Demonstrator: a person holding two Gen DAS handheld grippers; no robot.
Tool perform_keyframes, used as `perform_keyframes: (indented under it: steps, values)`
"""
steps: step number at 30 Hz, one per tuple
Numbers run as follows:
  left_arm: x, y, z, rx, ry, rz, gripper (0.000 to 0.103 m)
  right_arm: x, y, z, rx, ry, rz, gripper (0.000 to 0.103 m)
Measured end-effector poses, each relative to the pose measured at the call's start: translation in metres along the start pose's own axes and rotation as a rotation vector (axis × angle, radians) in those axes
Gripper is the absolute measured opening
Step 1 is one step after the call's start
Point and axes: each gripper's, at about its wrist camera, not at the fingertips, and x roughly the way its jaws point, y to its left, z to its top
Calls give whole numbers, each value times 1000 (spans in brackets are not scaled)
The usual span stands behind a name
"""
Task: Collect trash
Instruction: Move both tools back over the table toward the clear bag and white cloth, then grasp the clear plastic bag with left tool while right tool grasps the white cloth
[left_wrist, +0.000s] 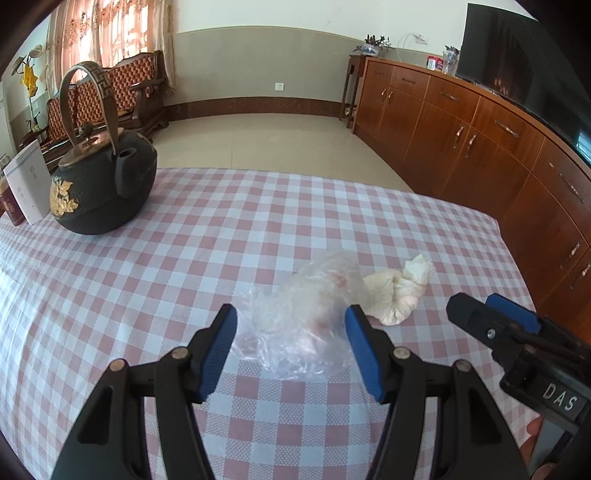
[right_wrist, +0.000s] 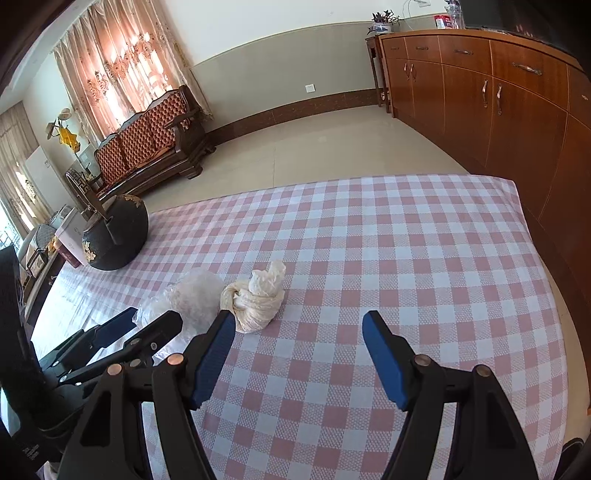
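Left wrist view: left gripper (left_wrist: 291, 314) jaws apart around clear plastic bag (left_wrist: 306, 310); right gripper (right_wrist: 299, 321) jaws apart beside crumpled tissue (right_wrist: 256, 299).

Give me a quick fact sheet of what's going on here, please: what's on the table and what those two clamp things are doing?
Surface: table with pink-and-white checked cloth
Trash 1: crumpled clear plastic bag, lying on the cloth
Trash 2: knotted cream bag, just right of the clear one
Left gripper: open, jaws either side of the clear bag, not yet closed on it
Right gripper: open, holds nothing, the cream bag ahead by its left finger
Other items: black iron teapot, white box behind it, far left
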Motion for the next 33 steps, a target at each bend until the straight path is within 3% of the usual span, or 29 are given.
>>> perform_keyframes:
  steps: [10,17,18,20,30,31,33]
  values:
    - [-1,31,0,-46,-12,68,63,29,18,8,-21,28,34,73]
    - [-1,41,-2,-56,-14,57,63,52,32,9,-48,52,34,73]
    - [-1,41,-1,-56,-14,54,63,54,33,9,-53,51,33,71]
    - [-1,40,-1,-54,-15,47,63,58,36,9,-64,58,46,48]
    - [7,24,3,-51,-21,-25,65,51,22,8,-55,47,57,42]
    - [9,24,3,-60,-24,-29,63,49,19,8,-52,46,56,42]
    - [13,26,4,-78,-23,-38,49,46,14,7,-50,45,53,42]
